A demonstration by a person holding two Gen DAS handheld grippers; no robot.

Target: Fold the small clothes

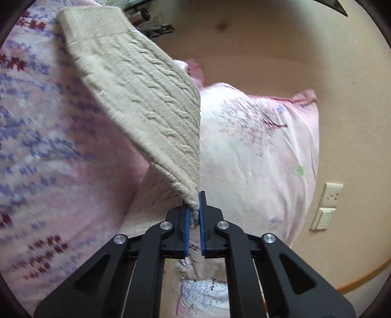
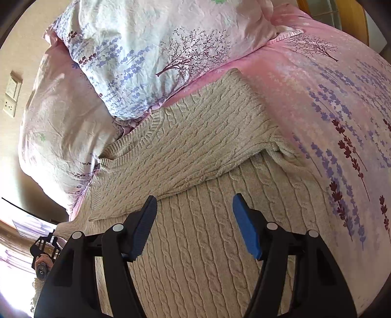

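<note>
A beige cable-knit sweater (image 2: 195, 256) lies spread on the pink floral bed cover (image 2: 342, 110), with one sleeve (image 2: 185, 151) folded across its chest. My right gripper (image 2: 194, 205) hovers open over the sweater's middle, with nothing between its blue pads. In the left wrist view, my left gripper (image 1: 195, 208) is shut on a corner of the sweater (image 1: 136, 85). That part is lifted off the bed and stretches up and to the left from the jaws as a taut flap.
Two floral pillows (image 2: 146, 49) lie against the sweater's neck end, and one pillow (image 1: 256, 146) fills the middle of the left wrist view. Wall sockets (image 1: 330, 195) sit on the beige wall beside the bed. A wooden headboard (image 2: 354, 19) shows at the top right.
</note>
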